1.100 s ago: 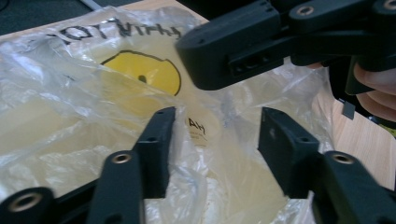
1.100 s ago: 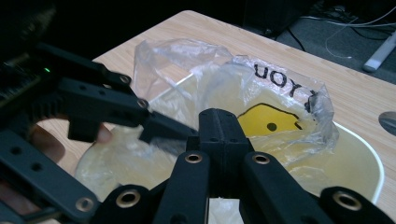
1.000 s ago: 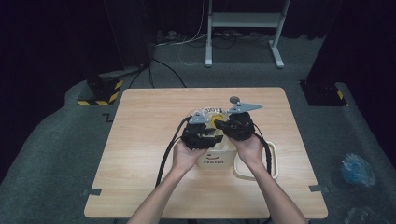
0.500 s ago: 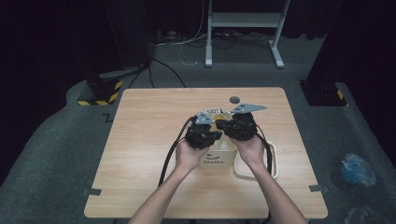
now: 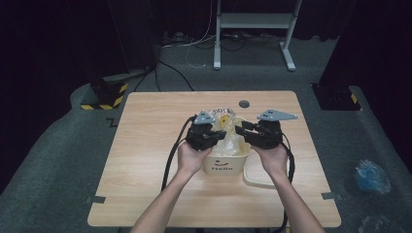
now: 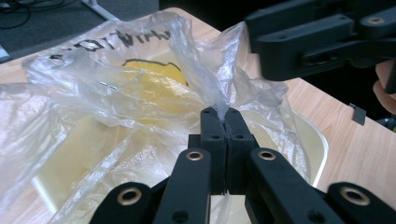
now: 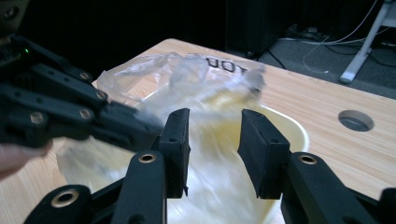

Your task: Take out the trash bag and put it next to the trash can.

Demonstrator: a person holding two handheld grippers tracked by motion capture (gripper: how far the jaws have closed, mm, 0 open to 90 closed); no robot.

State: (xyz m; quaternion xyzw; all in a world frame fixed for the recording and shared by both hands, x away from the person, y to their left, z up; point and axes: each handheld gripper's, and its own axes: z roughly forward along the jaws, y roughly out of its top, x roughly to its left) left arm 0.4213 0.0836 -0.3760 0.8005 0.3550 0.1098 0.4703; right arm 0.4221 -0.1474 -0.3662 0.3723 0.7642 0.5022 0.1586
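Table [image 5: 145, 145] — left tool [image 6: 226, 122] pinches bag [image 6: 116, 88].

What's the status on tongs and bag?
Left tongs shut on bag. Right tongs open, at the bag. Bag sits in tub. Nothing in the way.

A tub [image 5: 224, 162] is set near the middle of the worktop [image 5: 145, 160]. A plastic bag [image 5: 228, 141] is held inside the tub. The left tongs [image 5: 221, 134] are placed left of the bag, the right tongs [image 5: 241, 131] on its right.
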